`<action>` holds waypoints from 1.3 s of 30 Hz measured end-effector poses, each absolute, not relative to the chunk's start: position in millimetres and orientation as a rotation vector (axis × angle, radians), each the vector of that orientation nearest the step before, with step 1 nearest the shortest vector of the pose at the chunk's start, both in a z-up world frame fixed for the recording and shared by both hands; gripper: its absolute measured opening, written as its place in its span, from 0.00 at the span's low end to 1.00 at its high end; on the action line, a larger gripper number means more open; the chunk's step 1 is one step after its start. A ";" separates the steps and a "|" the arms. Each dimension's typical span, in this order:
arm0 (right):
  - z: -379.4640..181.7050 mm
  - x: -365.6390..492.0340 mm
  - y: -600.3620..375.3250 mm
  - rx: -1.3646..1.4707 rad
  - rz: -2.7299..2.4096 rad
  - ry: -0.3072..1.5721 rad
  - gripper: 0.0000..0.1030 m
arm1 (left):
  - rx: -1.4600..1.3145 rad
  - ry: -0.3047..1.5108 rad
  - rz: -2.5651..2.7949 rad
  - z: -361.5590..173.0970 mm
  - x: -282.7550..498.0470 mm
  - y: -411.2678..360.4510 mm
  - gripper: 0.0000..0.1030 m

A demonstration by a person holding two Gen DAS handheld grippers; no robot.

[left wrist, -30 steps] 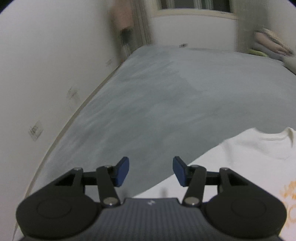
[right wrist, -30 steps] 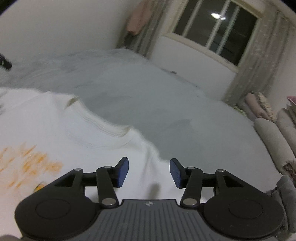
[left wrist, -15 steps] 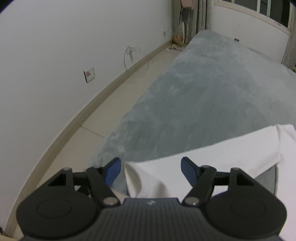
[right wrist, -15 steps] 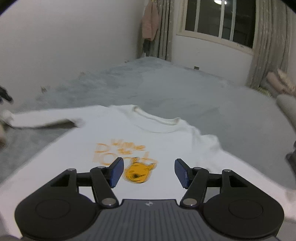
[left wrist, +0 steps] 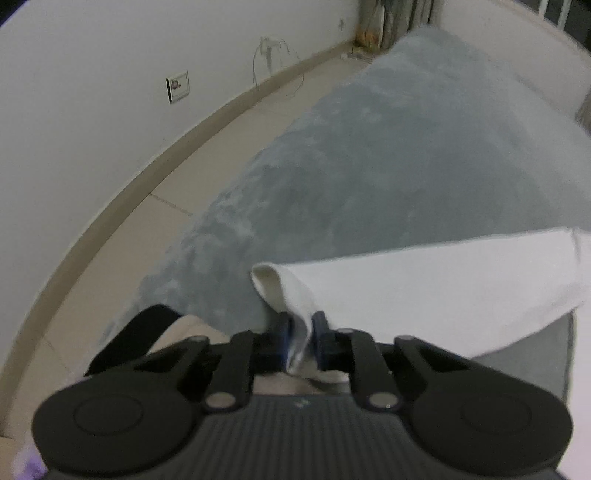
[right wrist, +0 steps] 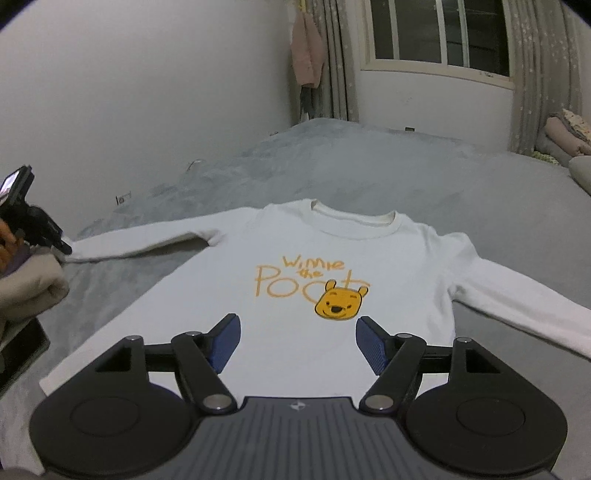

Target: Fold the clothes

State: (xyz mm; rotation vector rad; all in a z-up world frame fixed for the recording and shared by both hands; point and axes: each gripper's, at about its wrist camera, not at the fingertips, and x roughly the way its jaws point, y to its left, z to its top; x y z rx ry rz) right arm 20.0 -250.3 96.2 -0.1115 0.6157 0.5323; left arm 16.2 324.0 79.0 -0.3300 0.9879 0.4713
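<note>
Left gripper [left wrist: 299, 334] has just been closing and its blue pads are now pinched tight on the cuff of the sweatshirt's sleeve [left wrist: 424, 291], soft ribbed white knit that bunches up and curls over at 12 o'clock from the jaws. It's angled steeply down over the near edge of the bed. The sleeve runs off flat toward 3 o'clock across the bedspread [left wrist: 406, 155], a fuzzy grey-blue plush. Beige floor tiles [left wrist: 207, 162] and a wall socket [left wrist: 178, 86] sit out at 10 o'clock.

Right gripper [right wrist: 297, 341] has just been opening; its jaws stand well apart with nothing between them, hovering tilted down over the hem. The white sweatshirt [right wrist: 229, 306] lies face up, sleeves spread, orange bear print [right wrist: 341, 304] at 1 o'clock, round collar at 12. Window [right wrist: 439, 33] beyond.
</note>
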 end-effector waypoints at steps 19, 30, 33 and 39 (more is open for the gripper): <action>82.3 30.8 -254.3 0.040 0.528 0.674 0.67 | -0.078 0.323 0.112 261.5 13.9 141.5 0.07; 90.6 47.8 -316.9 0.311 0.387 0.660 0.67 | 0.156 0.371 -0.500 224.2 -7.4 -55.7 0.16; 88.9 54.0 -337.6 0.399 0.337 0.661 0.67 | 0.099 0.419 -0.489 206.1 -0.3 -32.6 0.21; 77.8 63.7 -356.7 0.529 0.299 0.704 0.67 | 0.046 0.494 -0.285 168.1 28.2 45.7 0.28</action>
